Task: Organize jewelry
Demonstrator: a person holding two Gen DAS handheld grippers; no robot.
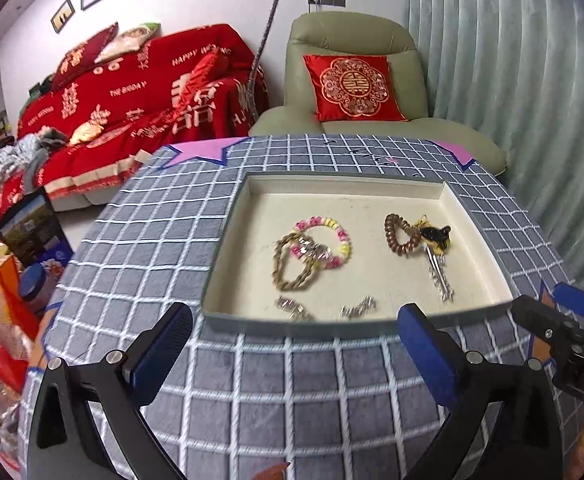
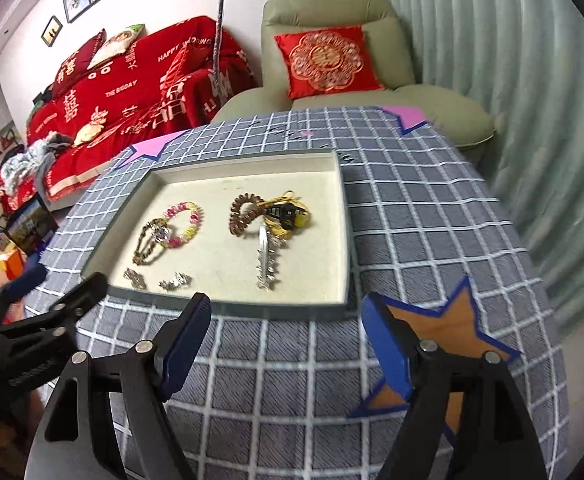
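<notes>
A shallow grey tray with a cream floor lies on the checked tablecloth. In it lie a pink and yellow bead bracelet, a gold rope chain, a brown coil band, a black and yellow charm, a silver hair clip and two small silver clips. My left gripper is open and empty, just short of the tray's near rim. My right gripper is open and empty too, near the tray's near right corner.
The round table's cloth carries pink stars at the back and an orange star by my right fingers. Behind stand a green armchair with a red cushion and a red-covered sofa. Bags and boxes crowd the floor at left.
</notes>
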